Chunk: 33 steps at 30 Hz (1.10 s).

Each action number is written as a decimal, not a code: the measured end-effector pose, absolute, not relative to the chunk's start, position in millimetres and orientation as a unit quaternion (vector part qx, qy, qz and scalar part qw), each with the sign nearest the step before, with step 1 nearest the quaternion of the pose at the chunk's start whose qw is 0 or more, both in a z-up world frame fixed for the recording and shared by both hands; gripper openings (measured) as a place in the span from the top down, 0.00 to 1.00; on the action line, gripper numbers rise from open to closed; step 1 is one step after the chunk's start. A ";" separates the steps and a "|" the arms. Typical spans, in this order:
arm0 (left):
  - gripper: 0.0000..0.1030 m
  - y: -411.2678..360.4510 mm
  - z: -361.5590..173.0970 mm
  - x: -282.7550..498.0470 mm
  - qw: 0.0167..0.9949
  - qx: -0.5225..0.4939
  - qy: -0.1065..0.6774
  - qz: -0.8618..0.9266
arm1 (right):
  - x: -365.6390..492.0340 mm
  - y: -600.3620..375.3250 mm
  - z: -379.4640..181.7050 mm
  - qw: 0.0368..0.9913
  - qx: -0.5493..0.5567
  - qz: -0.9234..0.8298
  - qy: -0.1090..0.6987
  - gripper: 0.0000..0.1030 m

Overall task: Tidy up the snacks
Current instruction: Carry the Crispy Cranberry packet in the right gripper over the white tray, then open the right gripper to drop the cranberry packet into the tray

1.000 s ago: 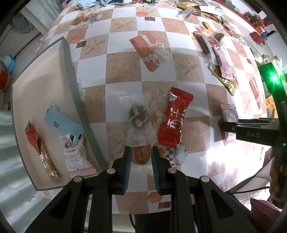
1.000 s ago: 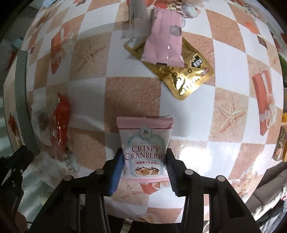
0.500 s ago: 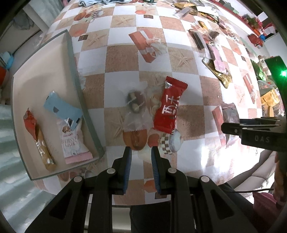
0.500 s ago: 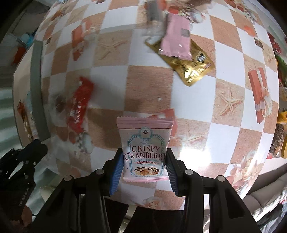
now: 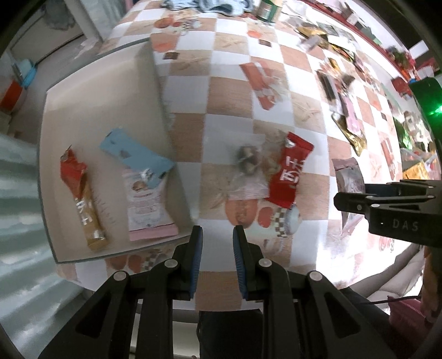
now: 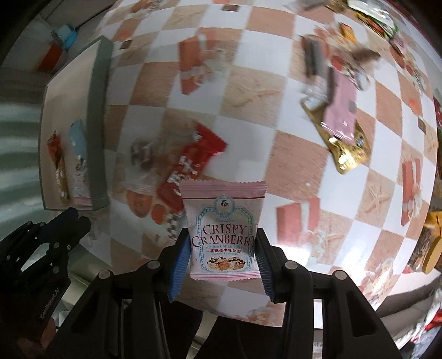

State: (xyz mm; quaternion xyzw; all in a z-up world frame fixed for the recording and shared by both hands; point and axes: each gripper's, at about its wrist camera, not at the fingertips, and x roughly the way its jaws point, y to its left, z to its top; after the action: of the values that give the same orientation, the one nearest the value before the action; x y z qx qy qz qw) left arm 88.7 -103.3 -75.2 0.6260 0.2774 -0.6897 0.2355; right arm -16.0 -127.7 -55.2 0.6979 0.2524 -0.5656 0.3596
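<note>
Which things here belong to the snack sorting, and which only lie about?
Job:
- cranberry packet held in right gripper
- tray with three snacks
- red packet beside tray

Lying about:
- green tin
- blue cloth

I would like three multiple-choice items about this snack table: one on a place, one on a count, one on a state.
1. Where does the red snack packet lie?
A. in the tray
B. on the checked tablecloth, beside a clear wrapper
C. between the left gripper's jaws

2. How many packets lie in the tray?
A. one
B. three
C. five

3. What does the right gripper hold?
A. nothing
B. a gold pouch
C. a pink Crispy Cranberry packet

Answers: 1 B, it rests outside the tray's wall; 2 B, a red-gold stick, a blue packet and a pink packet show there; 3 C, the jaws press on both its sides.
</note>
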 end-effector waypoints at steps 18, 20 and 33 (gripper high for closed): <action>0.76 -140.8 -71.6 140.3 0.286 0.604 0.314 -0.675 | 38.5 -194.8 -45.3 0.407 0.667 -0.556 0.283 0.54; 0.76 -144.2 -71.2 144.4 0.289 0.602 0.318 -0.673 | 42.8 -199.7 -42.6 0.412 0.664 -0.554 0.286 0.54; 0.76 -167.0 -70.9 160.4 0.307 0.595 0.327 -0.667 | 78.5 -249.5 -45.1 0.442 0.646 -0.543 0.305 0.54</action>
State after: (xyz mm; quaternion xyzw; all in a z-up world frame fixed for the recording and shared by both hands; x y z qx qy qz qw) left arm 160.4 -167.0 -70.9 0.5946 0.3273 -0.6670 0.3073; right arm 78.5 -249.5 -45.1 0.6456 0.3055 -0.5430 0.4417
